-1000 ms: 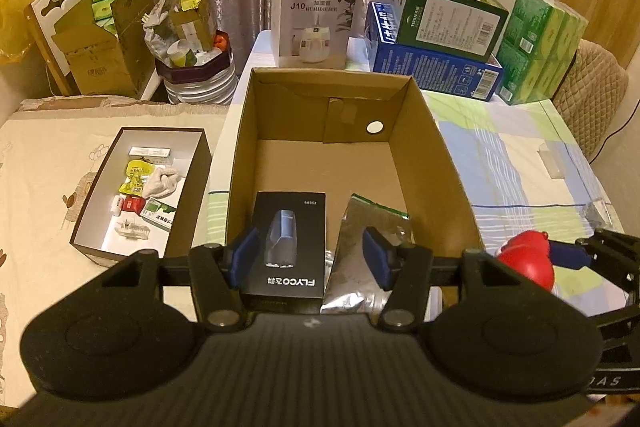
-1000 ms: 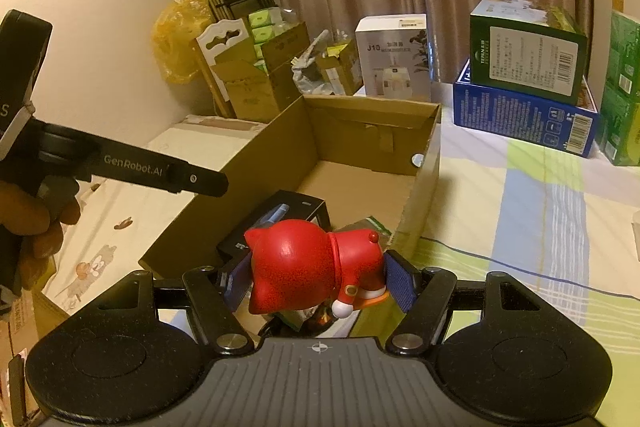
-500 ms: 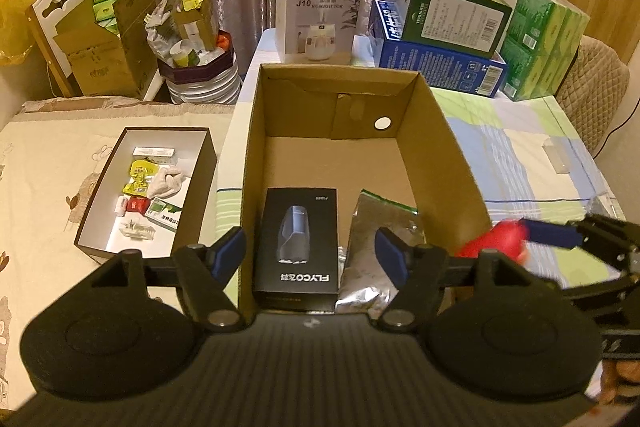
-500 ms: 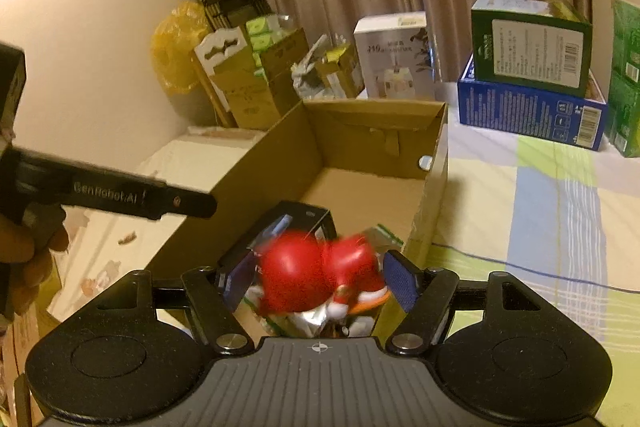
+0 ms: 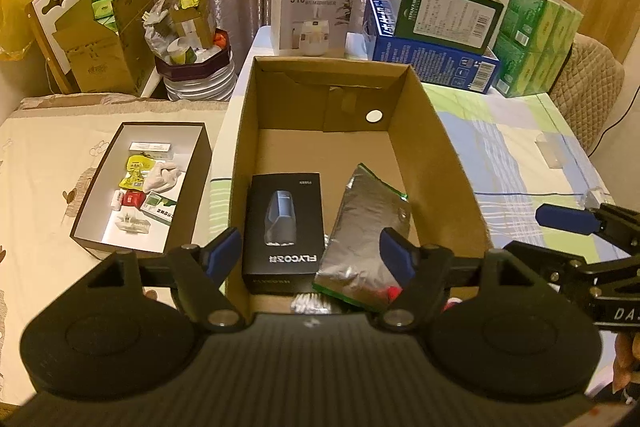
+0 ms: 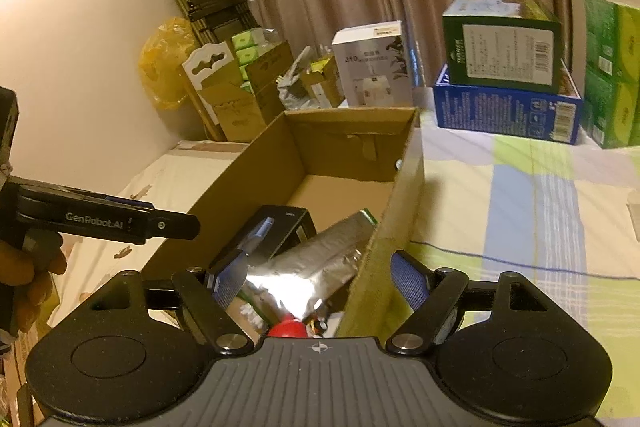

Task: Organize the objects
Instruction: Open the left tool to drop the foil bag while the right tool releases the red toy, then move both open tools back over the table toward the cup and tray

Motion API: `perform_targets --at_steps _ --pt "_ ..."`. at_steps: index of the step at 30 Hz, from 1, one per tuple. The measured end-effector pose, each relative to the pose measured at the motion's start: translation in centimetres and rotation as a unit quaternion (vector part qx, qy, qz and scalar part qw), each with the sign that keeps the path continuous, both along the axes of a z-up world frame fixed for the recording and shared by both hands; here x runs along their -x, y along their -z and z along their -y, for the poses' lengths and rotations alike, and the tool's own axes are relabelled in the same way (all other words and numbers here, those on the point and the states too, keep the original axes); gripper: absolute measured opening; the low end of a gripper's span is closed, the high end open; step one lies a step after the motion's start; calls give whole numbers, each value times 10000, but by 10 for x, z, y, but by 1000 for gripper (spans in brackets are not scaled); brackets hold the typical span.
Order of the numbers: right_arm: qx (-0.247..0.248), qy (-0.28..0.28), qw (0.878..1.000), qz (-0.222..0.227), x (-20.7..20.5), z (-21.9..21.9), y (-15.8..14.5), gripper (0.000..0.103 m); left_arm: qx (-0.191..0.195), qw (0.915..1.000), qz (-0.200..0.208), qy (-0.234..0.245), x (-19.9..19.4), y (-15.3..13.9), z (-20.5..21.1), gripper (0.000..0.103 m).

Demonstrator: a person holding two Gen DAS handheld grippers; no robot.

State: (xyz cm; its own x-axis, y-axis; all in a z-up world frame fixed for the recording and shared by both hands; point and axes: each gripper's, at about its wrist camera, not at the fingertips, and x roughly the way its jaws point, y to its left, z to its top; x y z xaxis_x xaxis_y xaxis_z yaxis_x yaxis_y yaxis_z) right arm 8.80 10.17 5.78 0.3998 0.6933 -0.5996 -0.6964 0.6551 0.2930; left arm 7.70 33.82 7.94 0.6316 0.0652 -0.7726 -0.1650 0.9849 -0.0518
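An open cardboard box stands on the table and holds a black FLYCO box beside a silver foil pouch. A red toy figure lies in the box's near end, partly under the pouch and half hidden by the gripper body; a bit of the red toy shows in the left wrist view too. My left gripper hangs over the near end, its jaws opening with nothing gripped. My right gripper straddles the box's right wall, its jaws opening and free of the toy.
A small dark box of little packets sits left of the carton. Behind stand a white humidifier box, stacked blue and green boxes and green tissue packs. Striped cloth covers the table on the right. A hand holds the left gripper.
The red toy has left the right gripper's pads and dropped into the near end of the carton. Both grippers' jaws have spread wider.
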Motion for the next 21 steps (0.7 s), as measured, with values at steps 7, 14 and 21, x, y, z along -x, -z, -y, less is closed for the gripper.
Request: perform_targets --at_steps 7,14,21 --pt "15 159 9999 1 8 24 -7 76 -8 10000 33 83 12 -3 19 76" --pt "76 321 9995 21 18 52 -17 76 -70 9997 99 198 24 -10 46 82" --pt "29 537 9986 22 24 88 -28 77 -147 9989 256 356 34 -23 76 92"
